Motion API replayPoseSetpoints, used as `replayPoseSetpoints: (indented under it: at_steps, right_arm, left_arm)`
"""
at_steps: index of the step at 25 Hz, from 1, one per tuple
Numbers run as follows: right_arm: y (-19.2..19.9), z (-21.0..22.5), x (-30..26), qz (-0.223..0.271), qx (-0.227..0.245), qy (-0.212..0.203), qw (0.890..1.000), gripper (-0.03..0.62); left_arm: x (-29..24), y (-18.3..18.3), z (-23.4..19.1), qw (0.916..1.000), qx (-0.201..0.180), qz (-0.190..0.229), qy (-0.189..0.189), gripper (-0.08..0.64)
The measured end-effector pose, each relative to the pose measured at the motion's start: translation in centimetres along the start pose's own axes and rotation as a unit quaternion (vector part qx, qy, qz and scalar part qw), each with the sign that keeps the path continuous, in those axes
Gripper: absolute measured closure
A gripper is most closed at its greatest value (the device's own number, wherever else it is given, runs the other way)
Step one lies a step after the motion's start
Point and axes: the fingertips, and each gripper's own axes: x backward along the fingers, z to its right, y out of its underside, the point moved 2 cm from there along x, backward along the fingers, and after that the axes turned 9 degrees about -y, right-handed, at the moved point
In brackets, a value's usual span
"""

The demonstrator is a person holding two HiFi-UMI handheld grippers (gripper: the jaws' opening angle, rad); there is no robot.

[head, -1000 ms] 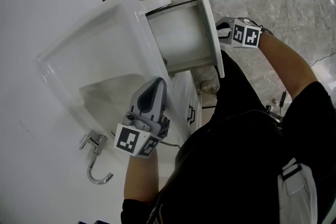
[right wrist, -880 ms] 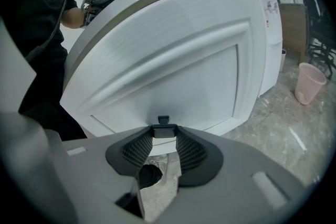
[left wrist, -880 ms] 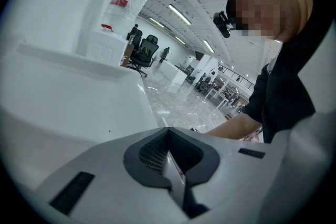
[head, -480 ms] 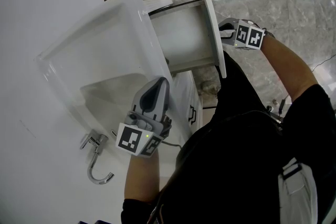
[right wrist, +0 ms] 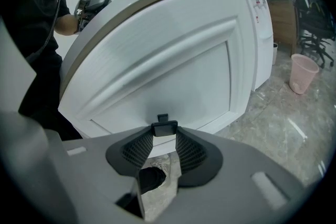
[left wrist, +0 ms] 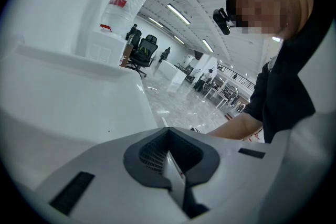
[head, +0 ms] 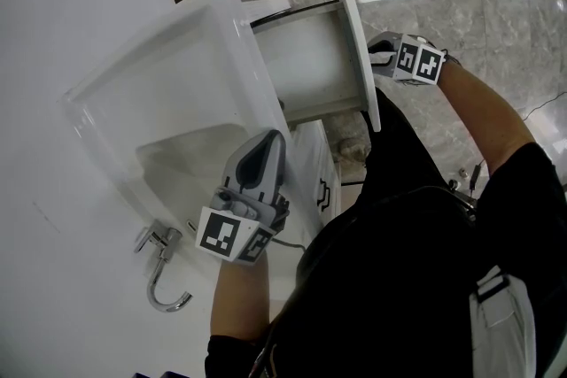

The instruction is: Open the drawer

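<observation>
The white drawer (head: 306, 57) of the vanity stands pulled out, and its panelled front (head: 361, 57) faces the person. My right gripper (head: 378, 49) is at that front. In the right gripper view the front (right wrist: 168, 60) fills the frame, and the small dark handle (right wrist: 164, 126) sits clamped between the tips of my right gripper (right wrist: 165, 134). My left gripper (head: 264, 144) hovers over the sink's near rim, away from the drawer. In the left gripper view its fingers (left wrist: 168, 131) meet with nothing between them.
A white sink basin (head: 159, 102) with a chrome faucet (head: 159, 266) lies left of the drawer. Below the drawer is a cabinet door (head: 322, 190). A water dispenser (right wrist: 260, 18) and a pink bin (right wrist: 303, 72) stand on the marble floor beyond.
The right gripper's marker cube has rolled slightly while it stays at the drawer front. The drawer and the left gripper have not moved.
</observation>
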Motion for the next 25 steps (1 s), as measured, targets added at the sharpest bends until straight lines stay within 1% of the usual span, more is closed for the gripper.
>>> replayPoseSetpoints:
  at_steps: [5,9,13,16,18,20,22,25]
  right_arm:
    - [-0.1,0.3,0.3,-0.027,0.009,0.012,1.000,0.453]
    - [-0.4,-0.1,1.2,-0.039,0.010,0.020,0.999,0.453]
    - [-1.2,0.0,3.7,-0.044,0.015,0.040,0.998,0.448]
    - [-2.4,0.2,6.6,-0.032,0.010,0.073,0.997,0.448]
    - [-3.8,0.2,8.6,-0.018,0.010,0.094,0.995,0.451]
    - [-6.0,0.1,10.7,-0.002,0.020,0.113,0.993,0.474]
    - [-9.1,-0.3,12.6,0.021,0.036,0.132,0.990,0.521]
    - [-15.1,-1.2,14.7,0.057,0.070,0.151,0.984,0.563]
  left_arm:
    - [-0.2,0.1,0.1,1.0000,0.001,0.001,-0.003,0.568]
    - [0.2,-0.1,0.3,0.9999,0.007,-0.003,-0.015,0.569]
    - [1.8,-1.5,0.1,0.9993,0.011,0.021,-0.028,0.568]
    - [3.8,-2.7,-0.2,0.9983,0.013,0.040,-0.041,0.568]
    - [5.3,-3.4,-0.5,0.9972,0.014,0.052,-0.051,0.568]
    - [6.9,-4.0,-0.6,0.9958,0.016,0.065,-0.063,0.568]
    - [8.7,-4.8,-0.8,0.9940,0.019,0.078,-0.074,0.569]
    - [11.9,-6.0,-1.0,0.9901,0.024,0.103,-0.093,0.569]
